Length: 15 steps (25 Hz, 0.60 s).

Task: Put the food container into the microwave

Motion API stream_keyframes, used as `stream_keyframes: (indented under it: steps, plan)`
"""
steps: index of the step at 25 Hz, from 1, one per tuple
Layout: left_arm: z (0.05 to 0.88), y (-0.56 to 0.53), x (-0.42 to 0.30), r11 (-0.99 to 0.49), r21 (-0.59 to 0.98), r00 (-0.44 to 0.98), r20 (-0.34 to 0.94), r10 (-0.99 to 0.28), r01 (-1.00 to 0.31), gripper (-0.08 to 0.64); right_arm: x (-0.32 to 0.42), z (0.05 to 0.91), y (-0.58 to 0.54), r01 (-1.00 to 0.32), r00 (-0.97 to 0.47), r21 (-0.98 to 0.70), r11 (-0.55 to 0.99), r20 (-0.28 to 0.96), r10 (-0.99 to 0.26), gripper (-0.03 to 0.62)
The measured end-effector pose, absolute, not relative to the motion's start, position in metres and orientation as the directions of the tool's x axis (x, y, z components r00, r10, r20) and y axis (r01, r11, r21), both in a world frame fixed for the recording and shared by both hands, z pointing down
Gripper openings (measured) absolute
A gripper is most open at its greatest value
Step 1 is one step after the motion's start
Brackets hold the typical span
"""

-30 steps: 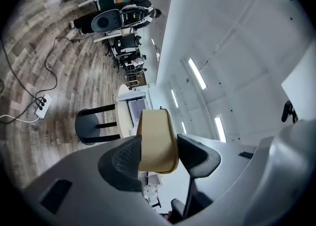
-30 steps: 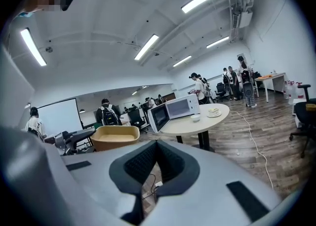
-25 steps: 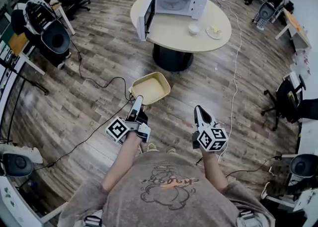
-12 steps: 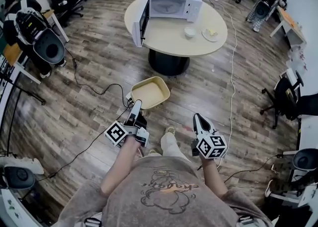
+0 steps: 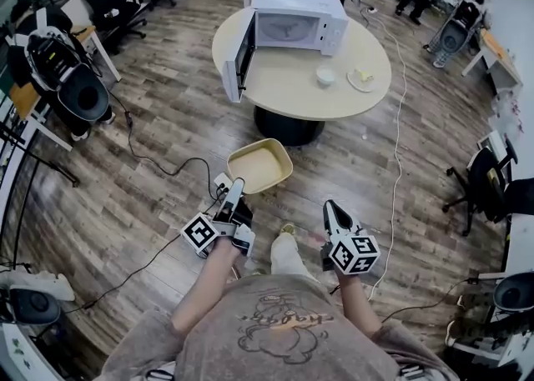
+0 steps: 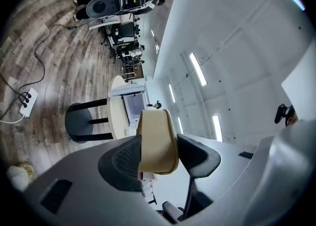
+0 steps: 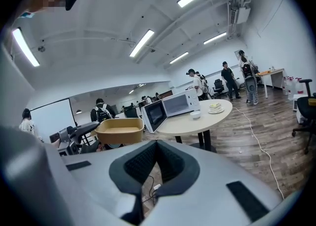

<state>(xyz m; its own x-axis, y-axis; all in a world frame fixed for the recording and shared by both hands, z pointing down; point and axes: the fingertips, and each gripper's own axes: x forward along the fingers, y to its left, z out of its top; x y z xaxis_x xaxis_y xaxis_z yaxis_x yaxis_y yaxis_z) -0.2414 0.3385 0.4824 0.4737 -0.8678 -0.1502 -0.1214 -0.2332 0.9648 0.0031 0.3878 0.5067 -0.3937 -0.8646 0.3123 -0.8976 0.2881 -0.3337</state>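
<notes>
The step in hand looks to be the carry. The left gripper (image 5: 235, 186) is holding the food container (image 5: 258, 166) by its near wall, jaws pressing on the rim from either side. The container is hanging out in front of the person over the wooden floor (image 5: 158, 129), well apart from the counter (image 5: 300, 79). The right gripper (image 5: 329, 208) is riding alongside with its jaws closed together on nothing.

The microwave (image 5: 294, 11) is sitting at the far side of the round counter with its door (image 5: 235, 56) swinging wide open toward the person's left, so no opening step seems needed. The next move is likely calling for closing the gap to the counter, lifting the container to the level of the opening and steering it past the door edge while keeping it level.

The container is showing a bare, pale inside. The microwave's cavity is looking empty in the left gripper view. A small bowl (image 5: 325, 76) is standing beside a plate (image 5: 361, 78) that is carrying a yellowish bit of food; the bowl's contents are too small to tell.
</notes>
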Motion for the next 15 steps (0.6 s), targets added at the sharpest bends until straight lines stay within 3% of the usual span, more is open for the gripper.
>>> stream_keyframes:
  steps: [15]
  plan:
    - [0.479,0.22,-0.204,-0.212,0.967,0.421,-0.135,-0.897,-0.141,0.239,0.041,0.495,0.256,-0.864,-0.469,-0.348,0.363,0.294,-0.833,0.0]
